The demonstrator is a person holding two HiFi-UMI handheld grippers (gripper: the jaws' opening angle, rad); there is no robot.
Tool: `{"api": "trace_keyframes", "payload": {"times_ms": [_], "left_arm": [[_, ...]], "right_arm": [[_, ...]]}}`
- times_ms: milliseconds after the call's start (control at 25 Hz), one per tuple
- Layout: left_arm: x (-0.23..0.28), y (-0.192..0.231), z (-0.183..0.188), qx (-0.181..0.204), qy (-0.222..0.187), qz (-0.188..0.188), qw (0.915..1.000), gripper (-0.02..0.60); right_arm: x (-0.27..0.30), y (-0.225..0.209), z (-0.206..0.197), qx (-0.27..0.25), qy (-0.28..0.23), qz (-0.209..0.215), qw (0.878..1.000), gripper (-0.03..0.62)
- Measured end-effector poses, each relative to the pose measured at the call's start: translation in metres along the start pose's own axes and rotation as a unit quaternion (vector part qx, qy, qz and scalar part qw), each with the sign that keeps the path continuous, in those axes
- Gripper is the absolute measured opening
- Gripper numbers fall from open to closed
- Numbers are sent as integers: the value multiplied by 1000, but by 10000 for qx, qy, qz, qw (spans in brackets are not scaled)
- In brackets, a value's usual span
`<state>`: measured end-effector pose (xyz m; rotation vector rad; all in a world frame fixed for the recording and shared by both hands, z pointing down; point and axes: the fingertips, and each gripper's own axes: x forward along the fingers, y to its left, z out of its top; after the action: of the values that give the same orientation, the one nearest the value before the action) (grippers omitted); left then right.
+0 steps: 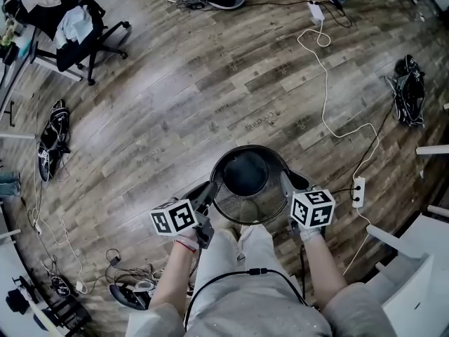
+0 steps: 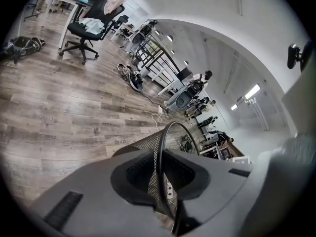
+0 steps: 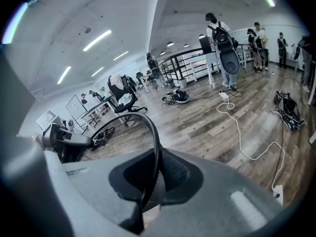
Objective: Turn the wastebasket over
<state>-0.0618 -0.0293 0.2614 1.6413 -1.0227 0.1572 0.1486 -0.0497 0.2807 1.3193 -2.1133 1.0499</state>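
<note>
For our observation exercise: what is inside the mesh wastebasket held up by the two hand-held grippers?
Looking down into the mesh wastebasket, only its dark solid bottom and mesh wall show; no rubbish is visible. The patch of floor directly beneath is covered by the basket.

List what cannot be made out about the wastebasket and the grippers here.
- Head view: the wastebasket hides its own underside, so whether it is lifted is unclear.
- Left gripper view: the left gripper covers the wastebasket's lower wall with its own body.
- Head view: the floor print is too small to read.
</note>
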Motion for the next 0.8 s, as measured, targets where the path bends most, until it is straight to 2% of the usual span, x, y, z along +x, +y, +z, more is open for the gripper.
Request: {"api": "trace_keyframes", "payload": {"times_ms": [360,800], "left_arm": [[-19,6,10,-136,-190,47,9997,52],[-31,4,20,-155,-117,-84,9998,52]], "right_arm": [[5,20,12,-118,-31,63,9999,21],[0,34,26,-51,-136,-12,9999,21]]}}
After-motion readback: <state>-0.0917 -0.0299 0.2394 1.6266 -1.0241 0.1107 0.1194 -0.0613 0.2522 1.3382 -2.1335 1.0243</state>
